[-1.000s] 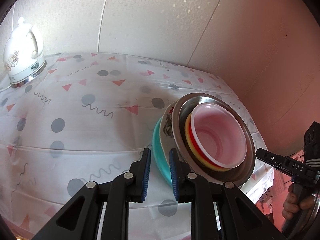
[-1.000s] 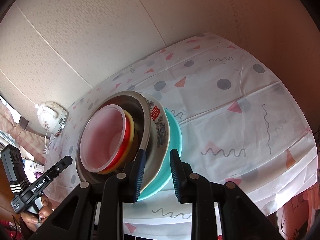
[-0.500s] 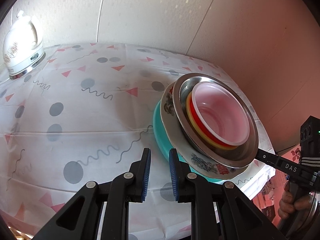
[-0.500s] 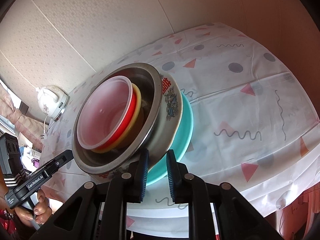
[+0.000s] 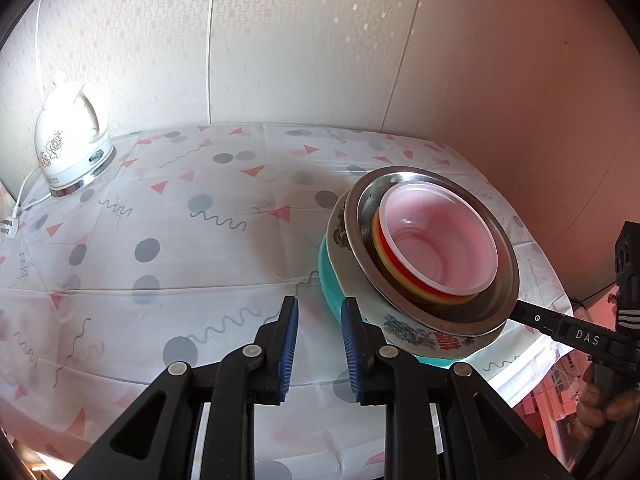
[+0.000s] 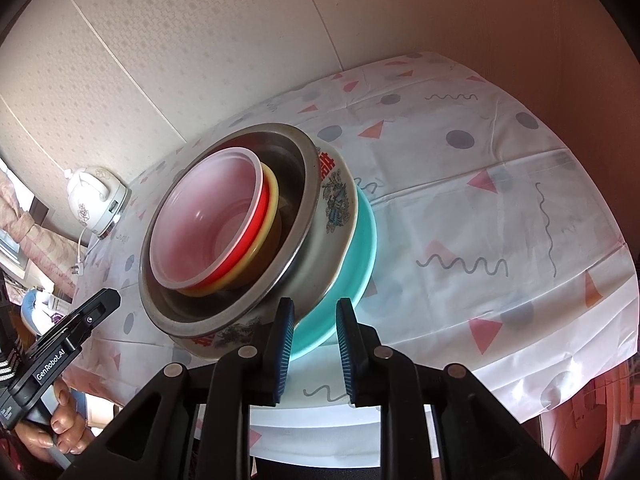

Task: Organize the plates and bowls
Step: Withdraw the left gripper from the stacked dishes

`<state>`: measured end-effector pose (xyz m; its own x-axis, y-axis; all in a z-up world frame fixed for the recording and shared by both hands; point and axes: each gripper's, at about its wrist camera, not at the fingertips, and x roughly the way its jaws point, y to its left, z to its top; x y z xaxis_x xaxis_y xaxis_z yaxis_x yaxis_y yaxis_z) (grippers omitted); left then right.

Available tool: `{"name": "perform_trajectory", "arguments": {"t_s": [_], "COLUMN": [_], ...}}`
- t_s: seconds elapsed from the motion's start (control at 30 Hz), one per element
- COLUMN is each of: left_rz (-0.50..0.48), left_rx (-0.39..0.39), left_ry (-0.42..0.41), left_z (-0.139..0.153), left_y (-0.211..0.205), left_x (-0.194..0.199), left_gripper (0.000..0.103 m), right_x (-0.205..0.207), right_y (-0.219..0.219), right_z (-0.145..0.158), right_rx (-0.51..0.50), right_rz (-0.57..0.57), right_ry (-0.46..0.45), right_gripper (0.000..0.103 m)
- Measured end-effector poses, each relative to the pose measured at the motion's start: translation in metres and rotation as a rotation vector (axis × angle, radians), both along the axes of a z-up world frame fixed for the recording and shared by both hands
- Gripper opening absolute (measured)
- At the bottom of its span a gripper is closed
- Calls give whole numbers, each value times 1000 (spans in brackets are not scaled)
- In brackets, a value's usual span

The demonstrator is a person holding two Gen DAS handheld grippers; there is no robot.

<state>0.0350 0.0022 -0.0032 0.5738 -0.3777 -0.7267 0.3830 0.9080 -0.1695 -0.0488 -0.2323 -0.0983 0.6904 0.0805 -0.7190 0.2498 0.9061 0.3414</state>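
A nested stack stands on the table: a teal plate (image 5: 329, 280) (image 6: 360, 248) at the bottom, a white patterned bowl (image 5: 404, 328) (image 6: 332, 208), a steel bowl (image 5: 502, 276) (image 6: 288, 160), yellow and red bowls, and a translucent pink bowl (image 5: 436, 240) (image 6: 208, 216) on top. My left gripper (image 5: 317, 312) is a little open and empty, just left of the teal plate's rim. My right gripper (image 6: 314, 314) is a little open, with the teal plate's rim in the gap between its fingers; whether the pads touch it cannot be told.
A white electric kettle (image 5: 70, 144) (image 6: 98, 196) stands at the table's far left corner with its cord and plug (image 5: 10, 224) beside it. The white patterned tablecloth (image 5: 180, 240) covers the table. Walls close in behind and to the right.
Both grippers have drawn back a little from the stack. The right gripper's jaws have spread slightly around the teal plate's rim. The stack looks level on the table.
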Motion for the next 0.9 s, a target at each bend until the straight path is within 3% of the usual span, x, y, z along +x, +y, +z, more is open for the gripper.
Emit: {"name": "perform_trajectory", "arguments": {"t_s": [0.23,0.37,0.53,0.9], "left_rz": [9,48,77,30], "left_rx": [41,75,93,110], "left_ry": [-68,-120,-196,-177], "left_z": [12,25,39,26], "left_y": [-6,-13,-23,-39], "left_x": [-11,-14,-20,-33], "left_gripper": [25,25,35,38], "right_x": [-17,-26,-25,-21], "right_y": [5,16,42,48], "right_z": [14,34,49,34], "right_rx": [-120,-225,-322,-322], "right_rz": [-94,-180,-190,-194], "right_ry": [-6,-54,-112,-67], "right_gripper": [26,31,36,37]}}
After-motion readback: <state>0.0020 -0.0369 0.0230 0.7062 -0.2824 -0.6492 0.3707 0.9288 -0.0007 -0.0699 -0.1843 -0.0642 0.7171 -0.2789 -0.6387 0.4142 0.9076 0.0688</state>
